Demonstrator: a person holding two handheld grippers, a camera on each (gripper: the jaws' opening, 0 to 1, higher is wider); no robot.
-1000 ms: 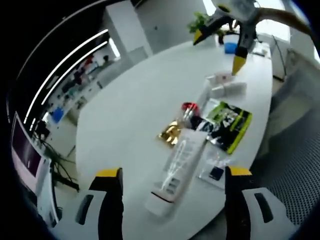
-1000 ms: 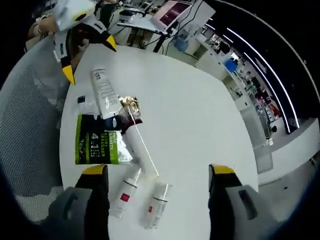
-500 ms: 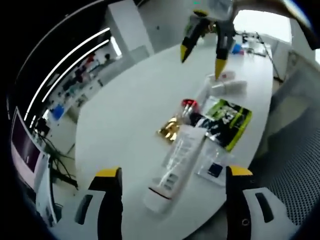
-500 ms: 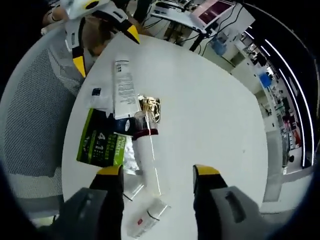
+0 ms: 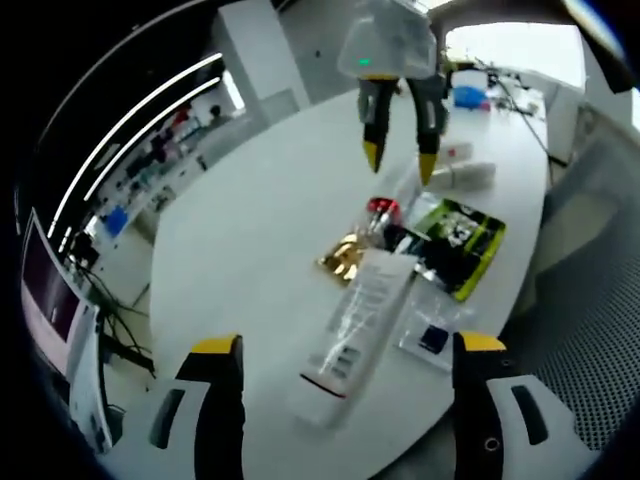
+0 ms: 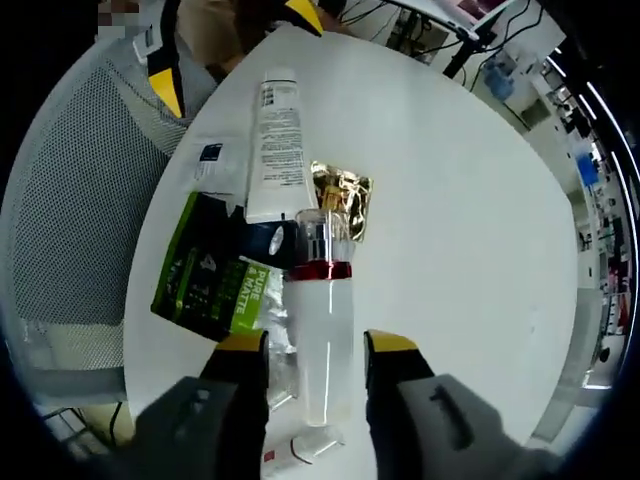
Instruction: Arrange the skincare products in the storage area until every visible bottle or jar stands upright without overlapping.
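On the white desk the skincare products lie in a loose cluster, all on their sides; in the right gripper view the right tool has its jaws apart on either side of the lower body of a clear bottle with a red band, and whether the pads touch it cannot be told; the bottle's base is cut off between the jaws. Past it lie a white tube, a gold sachet, a green-and-black packet and a small clear sachet; a dark item under the tube's end is hard to make out. A small white bottle by the jaws is mostly hidden.

In the left gripper view the left tool hangs wide open above the desk, holding nothing, with the tube lying between its jaws; the right tool descends over the red-banded bottle; two white bottles lie beyond, blurred.
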